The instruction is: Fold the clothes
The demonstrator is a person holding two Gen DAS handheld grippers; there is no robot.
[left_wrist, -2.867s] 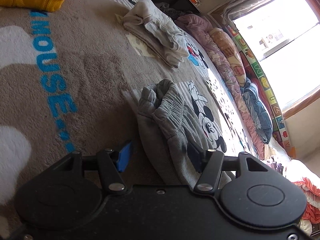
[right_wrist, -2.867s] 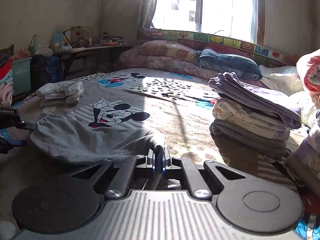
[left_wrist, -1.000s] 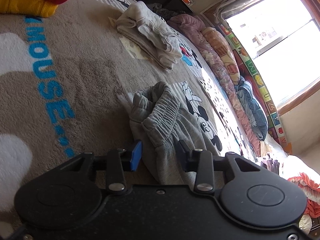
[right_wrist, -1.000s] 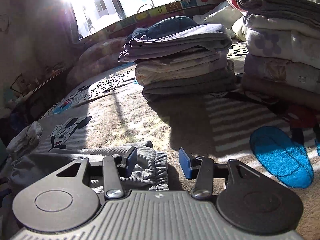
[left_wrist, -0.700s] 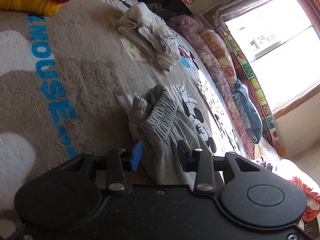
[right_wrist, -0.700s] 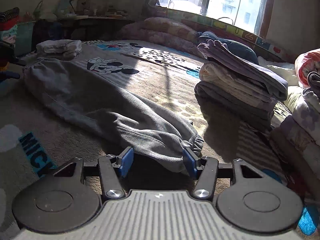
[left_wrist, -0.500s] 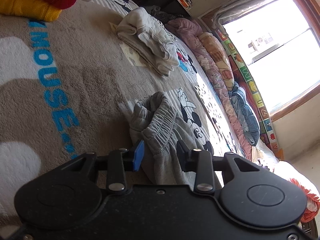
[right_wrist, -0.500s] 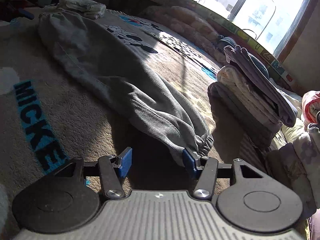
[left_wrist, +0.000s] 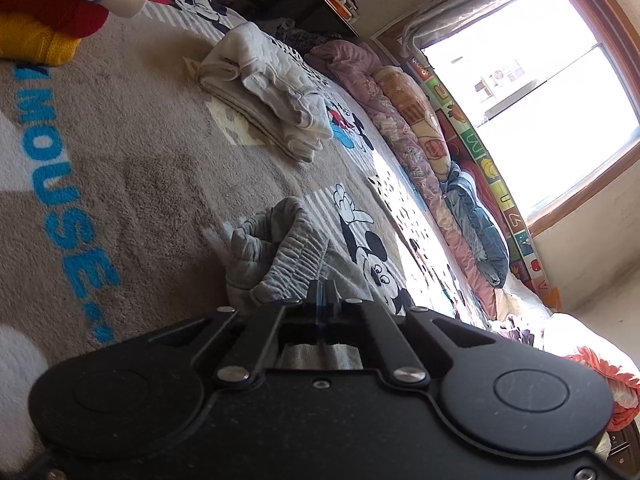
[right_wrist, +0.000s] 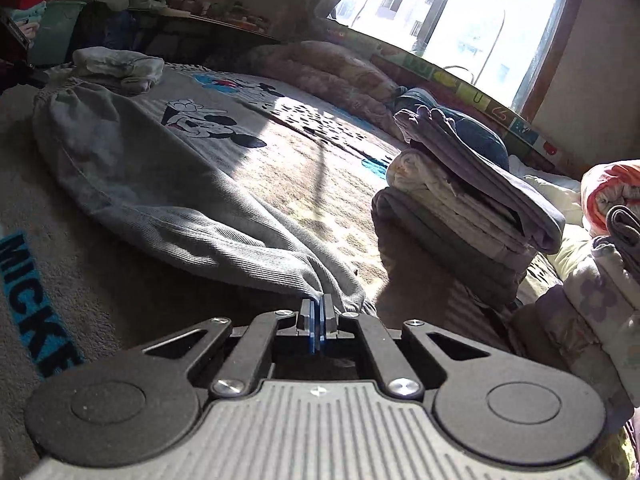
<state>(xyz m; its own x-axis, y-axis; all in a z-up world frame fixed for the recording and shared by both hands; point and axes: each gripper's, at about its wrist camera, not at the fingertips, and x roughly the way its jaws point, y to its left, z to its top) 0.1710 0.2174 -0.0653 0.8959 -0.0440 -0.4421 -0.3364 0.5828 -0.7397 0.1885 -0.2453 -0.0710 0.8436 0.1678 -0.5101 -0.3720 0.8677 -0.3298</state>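
Left gripper (left_wrist: 321, 294): clamped down on the elastic waistband end of the grey sweatpants (left_wrist: 280, 248), blue pads pressed together with cloth between them.
Right gripper (right_wrist: 317, 320): pinched tight on the cuffed ankle end of the same pants, pads closed right at the hem.
Grey sweatpants (right_wrist: 152, 184): stretched out long across the Mickey Mouse blanket (right_wrist: 60, 292), waistband far off at the upper left of the right wrist view, cuff right at the fingers; the waistband is bunched and raised in the left wrist view.
Mickey Mouse blanket (left_wrist: 120, 152): beige plush with blue lettering and cartoon prints, sunlight falling across the middle.
Folded white garment (left_wrist: 268, 92): sits on the blanket beyond the waistband, well apart from the pants.
Folded stack (right_wrist: 464, 208): dark, cream and purple layers piled up, just to the right of the cuff end.
Rolled quilts (left_wrist: 416, 140): lined up along the window side.
Window (right_wrist: 448, 8): bright, washing out the far wall.
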